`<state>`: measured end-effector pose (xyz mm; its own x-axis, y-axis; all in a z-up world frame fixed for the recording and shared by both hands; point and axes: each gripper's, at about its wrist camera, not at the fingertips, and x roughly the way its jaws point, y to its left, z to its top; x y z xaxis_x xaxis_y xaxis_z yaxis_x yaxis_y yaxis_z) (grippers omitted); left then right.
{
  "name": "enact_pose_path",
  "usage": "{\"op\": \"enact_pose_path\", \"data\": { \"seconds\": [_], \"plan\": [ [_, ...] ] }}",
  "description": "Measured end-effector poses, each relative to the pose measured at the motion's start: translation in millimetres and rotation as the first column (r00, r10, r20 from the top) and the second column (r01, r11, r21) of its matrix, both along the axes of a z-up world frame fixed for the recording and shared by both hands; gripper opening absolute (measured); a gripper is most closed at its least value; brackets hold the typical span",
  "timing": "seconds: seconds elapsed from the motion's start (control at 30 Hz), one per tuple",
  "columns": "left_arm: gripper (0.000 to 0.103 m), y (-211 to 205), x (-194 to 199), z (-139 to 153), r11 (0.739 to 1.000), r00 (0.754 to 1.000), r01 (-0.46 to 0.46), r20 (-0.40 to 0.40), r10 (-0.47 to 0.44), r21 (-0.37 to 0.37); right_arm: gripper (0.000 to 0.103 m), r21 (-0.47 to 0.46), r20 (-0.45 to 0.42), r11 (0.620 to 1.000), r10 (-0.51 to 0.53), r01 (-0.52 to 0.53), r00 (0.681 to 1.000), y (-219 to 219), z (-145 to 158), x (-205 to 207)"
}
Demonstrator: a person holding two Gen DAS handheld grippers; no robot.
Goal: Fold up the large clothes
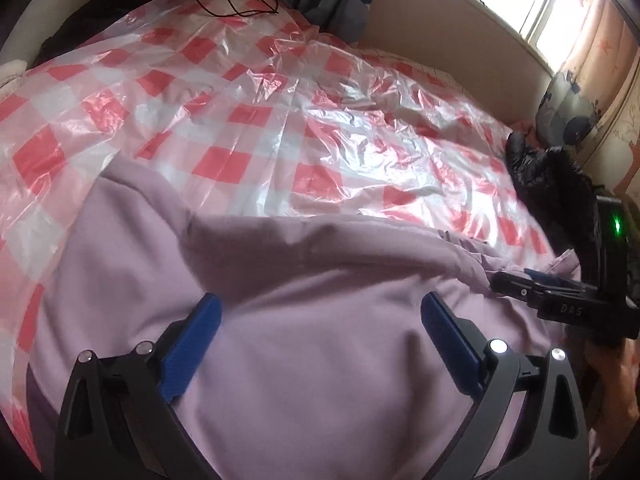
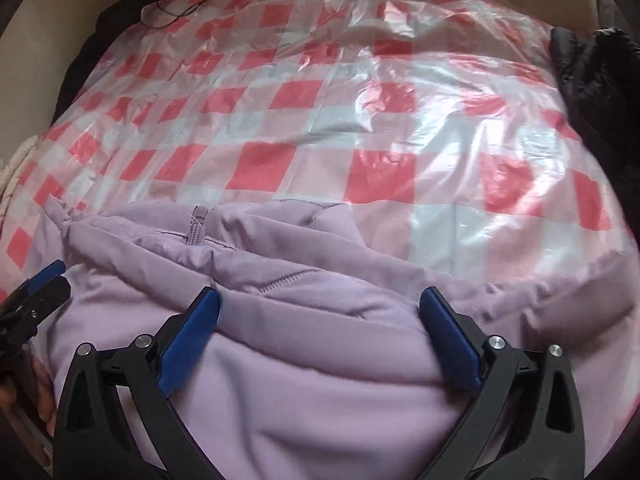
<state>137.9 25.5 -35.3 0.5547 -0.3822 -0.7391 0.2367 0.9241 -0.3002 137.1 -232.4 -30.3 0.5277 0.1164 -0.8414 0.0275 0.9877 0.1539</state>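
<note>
Left claw point(image 1: 320, 312) spread wide over lilac jacket point(image 1: 304, 344), gripping nothing. Right claw point(image 2: 320, 308) equally wide above jacket's zipper point(image 2: 198, 230) side. Jacket spread on red-checked plastic sheet point(image 1: 248, 120). "DAS" readable on right claw body beside jacket.

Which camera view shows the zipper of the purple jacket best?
The right wrist view. There the zipper of the jacket shows plainly at the collar, with its teeth facing the camera. The left wrist view shows only smooth purple fabric and folds; no zipper can be seen there.
</note>
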Motion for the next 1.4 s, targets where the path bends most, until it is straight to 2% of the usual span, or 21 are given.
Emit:
{"op": "enact_pose_path", "data": {
  "seconds": [0.1,0.17,0.23,0.27,0.3,0.33,0.43,0.5,0.53,0.6,0.63,0.7,0.77,0.8,0.83,0.93,1.0,1.07,1.13,1.2,1.4],
  "plan": [
    [0.096,32.0,-40.3,29.6,0.999,0.998,-0.03,0.058,0.031,-0.028,0.096,-0.067,0.14,0.997,-0.021,0.03,0.99,-11.9,47.4,-61.4],
    [0.096,45.8,-65.2,36.5,0.999,0.994,-0.038,0.107,0.037,0.009,0.096,-0.134,0.185,0.988,-0.056,0.082,0.981,-26.4,53.3,-97.3],
    [0.096,54.0,-74.8,26.9,0.998,0.993,-0.05,0.109,0.045,0.046,0.096,-0.167,0.146,0.974,-0.127,0.151,0.981,-52.8,24.4,-114.8],
    [0.096,56.8,-73.9,15.5,0.997,0.995,-0.051,0.085,0.046,0.053,0.097,-0.15,0.11,0.977,-0.139,0.155,0.984,-65.0,4.0,-117.3],
    [0.096,60.3,-70.4,-2.4,0.999,0.998,-0.037,0.043,0.036,0.018,0.097,-0.085,0.114,0.986,-0.132,0.142,0.985,-74.2,-15.2,-121.5],
    [0.096,61.5,-69.3,-13.2,0.999,0.999,-0.033,0.04,0.033,0.0,0.097,-0.062,0.14,0.986,-0.142,0.152,0.98,-77.3,-19.7,-125.2],
    [0.096,53.6,-69.5,-15.6,0.996,0.997,-0.054,0.056,0.05,0.077,0.097,-0.155,0.108,0.978,-0.123,0.139,0.987,-65.4,-14.6,-118.1],
    [0.096,53.8,-84.1,-2.2,0.992,0.994,-0.079,0.079,0.071,0.099,0.097,-0.133,0.075,0.98,-0.138,0.147,0.988,-69.6,0.3,-123.8],
    [0.096,54.8,-95.7,4.6,0.993,0.993,-0.08,0.095,0.073,0.081,0.097,-0.104,0.098,0.981,-0.155,0.165,0.983,-68.5,13.4,-137.1],
    [0.096,55.7,-128.3,17.1,0.991,0.983,-0.093,0.167,0.076,0.099,0.097,-0.05,0.184,0.989,-0.129,0.141,0.974,-53.0,33.9,-173.5],
    [0.096,55.3,-145.3,20.3,0.988,0.976,-0.095,0.208,0.068,0.12,0.097,-0.07,0.222,0.99,-0.103,0.122,0.969,-33.7,41.6,-194.9],
    [0.096,55.8,-164.7,17.0,0.983,0.973,-0.096,0.224,0.06,0.154,0.097,-0.112,0.237,0.989,-0.07,0.099,0.969,-12.1,36.1,-221.2],
    [0.096,56.5,-165.8,7.4,0.98,0.983,-0.086,0.174,0.055,0.177,0.097,-0.147,0.134,0.987,-0.045,0.065,0.99,-3.6,-0.3,-219.8],
    [0.096,56.7,-164.9,2.1,0.981,0.988,-0.078,0.142,0.053,0.179,0.097,-0.179,0.183,0.982,-0.02,0.053,0.983,0.0,-10.9,-227.6],
    [0.096,55.7,-166.3,1.1,0.979,0.989,-0.078,0.138,0.053,0.187,0.097,-0.187,0.209,0.981,-0.013,0.053,0.978,1.6,-11.8,-231.1],
    [0.096,56.8,-174.2,3.2,0.975,0.985,-0.095,0.158,0.063,0.203,0.097,-0.128,0.149,0.985,-0.095,0.114,0.984,4.5,11.5,-229.8],
    [0.096,57.8,-181.4,3.5,0.973,0.985,-0.098,0.162,0.064,0.207,0.097,-0.07,0.227,0.995,-0.048,0.066,0.973,22.9,35.2,-245.2],
    [0.096,57.1,-186.5,4.5,0.972,0.982,-0.1,0.178,0.062,0.212,0.097,-0.129,0.272,0.992,0.024,0.012,0.962,47.1,46.4,-258.3],
    [0.096,58.2,-186.9,6.8,0.974,0.981,-0.1,0.186,0.062,0.203,0.097,-0.174,0.237,0.983,0.103,-0.062,0.966,72.9,35.1,-259.8],
    [0.096,60.0,-187.1,8.6,0.975,0.978,-0.105,0.198,0.066,0.196,0.097,-0.208,0.125,0.974,0.119,-0.091,0.985,86.2,3.4,-248.1],
    [0.096,67.2,-191.0,17.6,0.978,0.966,-0.127,0.246,0.083,0.169,0.097,-0.16,0.143,0.985,0.092,-0.069,0.985,80.6,-0.3,-249.0]
  ]
}}
